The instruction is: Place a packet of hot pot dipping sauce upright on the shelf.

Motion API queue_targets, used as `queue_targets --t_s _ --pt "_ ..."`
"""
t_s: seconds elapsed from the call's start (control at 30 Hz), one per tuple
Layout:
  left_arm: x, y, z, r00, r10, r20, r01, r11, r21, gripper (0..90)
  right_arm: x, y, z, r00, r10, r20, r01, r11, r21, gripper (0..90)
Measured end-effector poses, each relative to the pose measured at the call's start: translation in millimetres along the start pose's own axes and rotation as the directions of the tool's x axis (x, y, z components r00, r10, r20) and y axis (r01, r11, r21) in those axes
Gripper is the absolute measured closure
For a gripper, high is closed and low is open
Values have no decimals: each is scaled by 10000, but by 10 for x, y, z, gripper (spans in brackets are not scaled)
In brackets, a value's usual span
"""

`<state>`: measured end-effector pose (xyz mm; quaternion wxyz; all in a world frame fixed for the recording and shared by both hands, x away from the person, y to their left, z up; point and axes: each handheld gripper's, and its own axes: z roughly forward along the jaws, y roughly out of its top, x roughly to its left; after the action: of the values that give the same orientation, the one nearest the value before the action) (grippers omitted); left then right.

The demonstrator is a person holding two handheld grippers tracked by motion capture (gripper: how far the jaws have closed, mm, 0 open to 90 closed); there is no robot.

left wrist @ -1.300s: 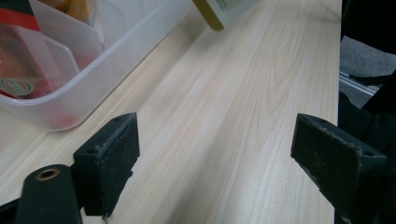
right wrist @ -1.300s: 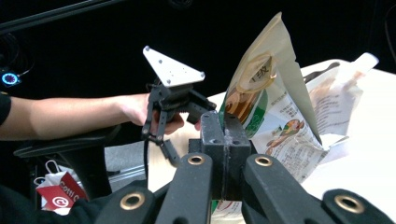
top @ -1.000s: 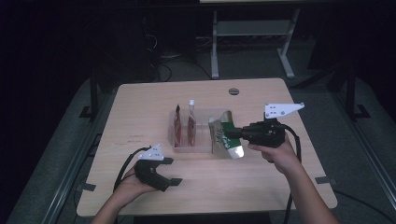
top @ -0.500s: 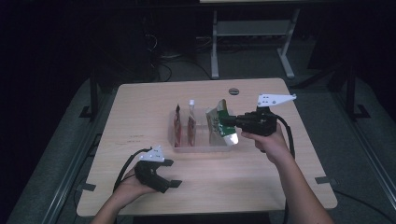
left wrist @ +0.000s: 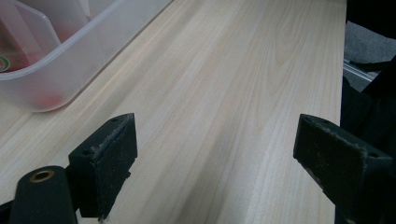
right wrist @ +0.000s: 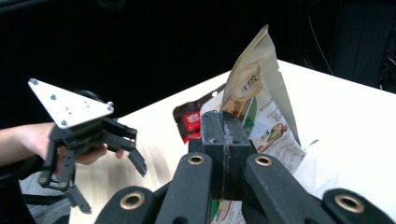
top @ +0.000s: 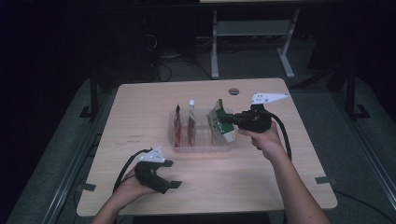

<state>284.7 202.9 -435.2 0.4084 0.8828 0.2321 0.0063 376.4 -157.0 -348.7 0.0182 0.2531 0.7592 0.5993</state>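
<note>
Snack packet (top: 218, 122), green and tan with a pale label, hung pinched in your right gripper (top: 229, 120) above the right end of the clear bin (top: 201, 147), its lower edge down inside that end compartment. Your right gripper's jaws were pressed together on the packet's edge, and in the right gripper view the packet (right wrist: 254, 100) stood up between and beyond the two black jaws, its top corner tilted. You held that gripper level, just right of the bin, with its grey three-cornered plate on top and its cable trailing back along your forearm.

Left of the packet in the bin stood two red pouches (top: 178, 126), upright in their own compartments, and a small white-capped item (top: 191, 102) rose between them near the bin's far wall. A red pouch (right wrist: 190, 120) also showed behind the packet in the right gripper view.

Your left gripper (top: 169, 183) rested on the table (top: 140, 107) near its front edge, well apart from the bin and to its front left. Its jaws stood spread wide with nothing between them; in the left gripper view bare wood lay between the pads (left wrist: 114, 154), and the bin's corner (left wrist: 56, 79) sat at the upper left.
</note>
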Motion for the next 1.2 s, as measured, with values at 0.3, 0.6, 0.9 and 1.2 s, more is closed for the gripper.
queue_targets --t_s 0.3,0.6,0.9,1.2 --pt "9 -7 -7 9999 -87 -103 87 9999 -59 133 -99 -34 132 9991 178 397 -191 9993 324 900" --pt "21 -15 15 9999 22 -100 -20 9998 214 133 -173 4 145 9966 320 758 -343 9990 286 894" --pt "31 10 43 10000 13 -72 -11 9996 270 133 -196 134 221 9873 -64 1589 -97 9949 1000 820" --pt "104 29 33 9998 85 -196 -80 9996 265 133 -143 173 61 9864 -119 1641 -28 9960 891 438"
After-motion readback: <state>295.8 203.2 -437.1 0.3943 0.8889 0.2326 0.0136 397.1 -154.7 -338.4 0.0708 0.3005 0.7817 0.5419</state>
